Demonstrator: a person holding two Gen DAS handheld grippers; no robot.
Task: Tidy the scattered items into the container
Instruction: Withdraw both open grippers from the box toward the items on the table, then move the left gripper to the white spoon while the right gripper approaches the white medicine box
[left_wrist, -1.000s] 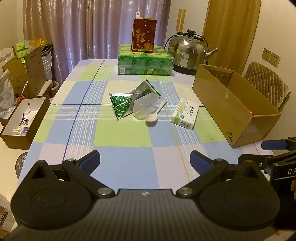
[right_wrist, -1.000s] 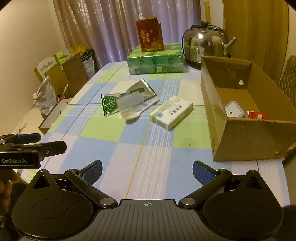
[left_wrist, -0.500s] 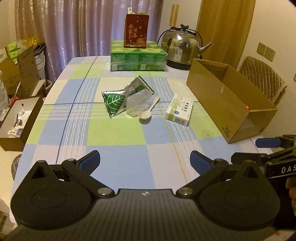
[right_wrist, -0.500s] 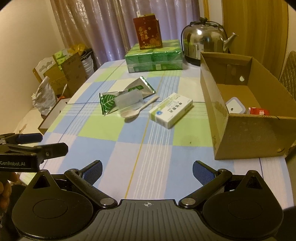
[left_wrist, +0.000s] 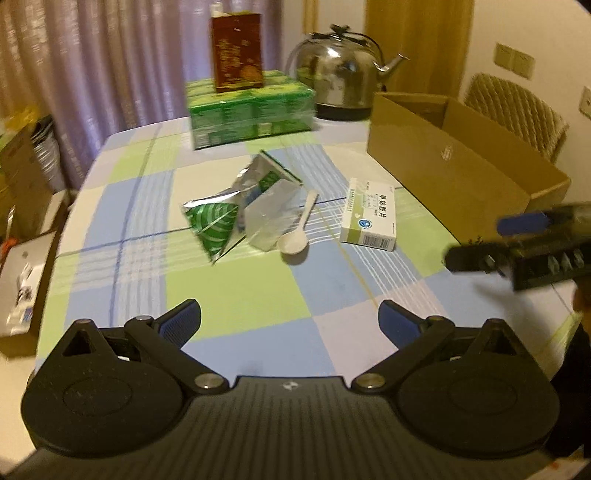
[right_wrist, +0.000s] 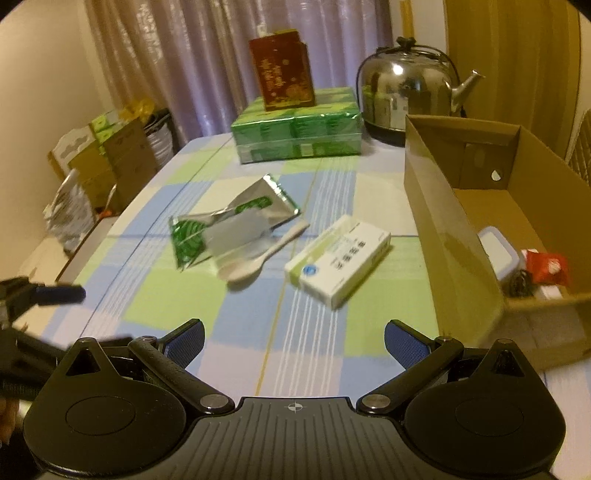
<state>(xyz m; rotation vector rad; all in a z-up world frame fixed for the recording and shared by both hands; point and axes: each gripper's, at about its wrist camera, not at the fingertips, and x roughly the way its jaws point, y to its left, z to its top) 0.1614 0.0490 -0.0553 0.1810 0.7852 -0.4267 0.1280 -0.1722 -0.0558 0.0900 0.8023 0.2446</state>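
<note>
Both wrist views face table (left_wrist: 236, 295), overlapping centre.

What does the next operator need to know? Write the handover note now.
Left gripper: open, empty, over the near table edge.
Right gripper: open, empty, beside the cardboard box.
Done: a white container, a red packet and something dark lie in the box.
Left on the tablecloth: medicine box, white spoon, clear plastic piece overlapping the green foil pouch. Medicine box lies nearest the box.
</note>
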